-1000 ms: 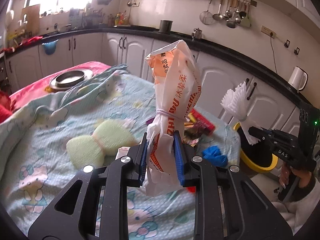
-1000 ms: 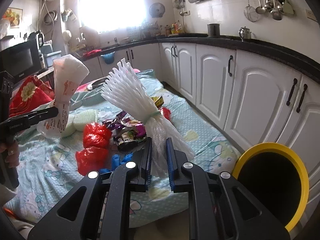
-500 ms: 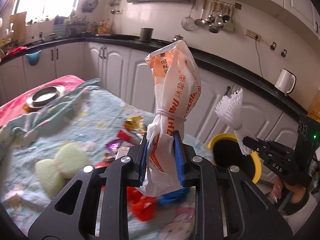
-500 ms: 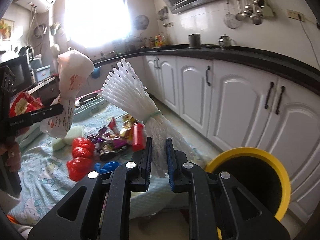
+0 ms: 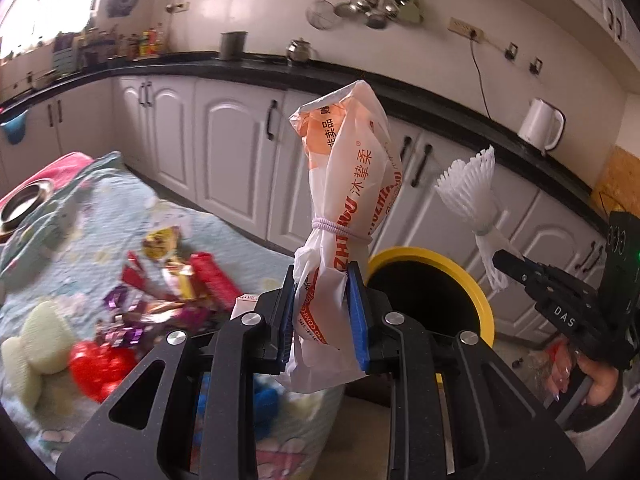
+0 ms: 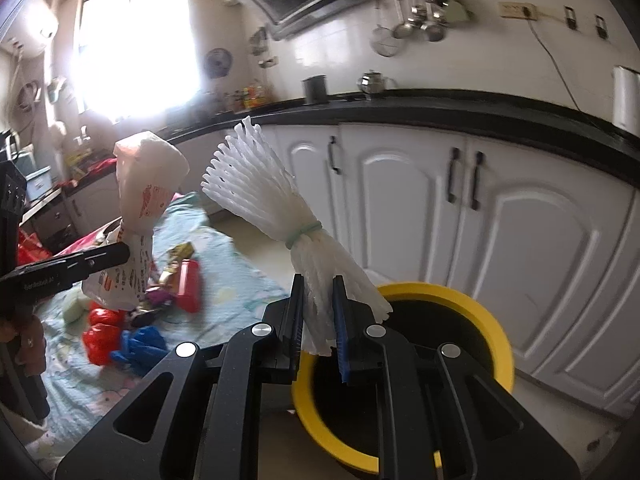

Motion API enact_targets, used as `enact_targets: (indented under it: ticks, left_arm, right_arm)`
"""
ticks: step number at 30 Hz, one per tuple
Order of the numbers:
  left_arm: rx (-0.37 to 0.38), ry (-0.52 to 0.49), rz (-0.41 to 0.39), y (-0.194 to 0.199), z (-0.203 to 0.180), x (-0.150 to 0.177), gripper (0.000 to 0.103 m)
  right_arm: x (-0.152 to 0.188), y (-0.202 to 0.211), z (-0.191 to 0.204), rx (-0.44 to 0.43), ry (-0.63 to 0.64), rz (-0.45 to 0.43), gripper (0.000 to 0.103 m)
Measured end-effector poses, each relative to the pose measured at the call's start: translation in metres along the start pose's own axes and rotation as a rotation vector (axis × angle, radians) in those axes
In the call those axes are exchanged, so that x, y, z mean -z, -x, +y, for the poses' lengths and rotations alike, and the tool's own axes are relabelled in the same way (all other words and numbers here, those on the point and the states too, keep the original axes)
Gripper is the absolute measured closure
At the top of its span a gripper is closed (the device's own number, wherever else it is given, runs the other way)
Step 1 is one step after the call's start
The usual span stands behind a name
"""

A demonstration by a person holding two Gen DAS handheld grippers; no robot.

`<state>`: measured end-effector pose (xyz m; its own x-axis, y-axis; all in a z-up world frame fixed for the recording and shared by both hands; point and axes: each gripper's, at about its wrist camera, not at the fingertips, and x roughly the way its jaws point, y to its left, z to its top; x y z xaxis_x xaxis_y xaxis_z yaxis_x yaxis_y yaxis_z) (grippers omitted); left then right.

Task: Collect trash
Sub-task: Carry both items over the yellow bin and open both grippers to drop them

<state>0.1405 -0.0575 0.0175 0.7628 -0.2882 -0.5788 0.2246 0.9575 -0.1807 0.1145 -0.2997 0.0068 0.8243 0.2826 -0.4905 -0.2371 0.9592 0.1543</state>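
Right wrist: foam net (image 6: 280,204) overhangs yellow-rimmed bin (image 6: 502,344) beside cabinets (image 6: 520,216).

Daylight came from blown-out window (image 6: 136,52); room was bright, fisheye edges bent and vignetted, tabletop litter (image 5: 168,292) probably motion-blurred, cabinets soft.

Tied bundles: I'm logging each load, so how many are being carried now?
2: the printed plastic bag in the left tool, and the white foam net in the right tool.

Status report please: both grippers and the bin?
Left gripper shut on orange-white plastic bag. Right gripper shut on white foam net. Yellow-rimmed bin open, unobstructed.
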Motion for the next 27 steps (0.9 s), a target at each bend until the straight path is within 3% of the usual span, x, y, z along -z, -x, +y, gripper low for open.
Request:
enact_targets:
  ticks: [15, 27]
  left_arm:
    - [0.059, -0.083, 0.123, -0.074, -0.060, 0.012, 0.086]
    - [0.105, -0.098, 0.237, -0.135, -0.086, 0.019, 0.083]
  right_arm:
    - [0.037, -0.007, -0.064, 0.119, -0.104, 0.071, 0.089]
    - [0.061, -0.026, -0.085, 0.140, -0.165, 0.153, 0.086]
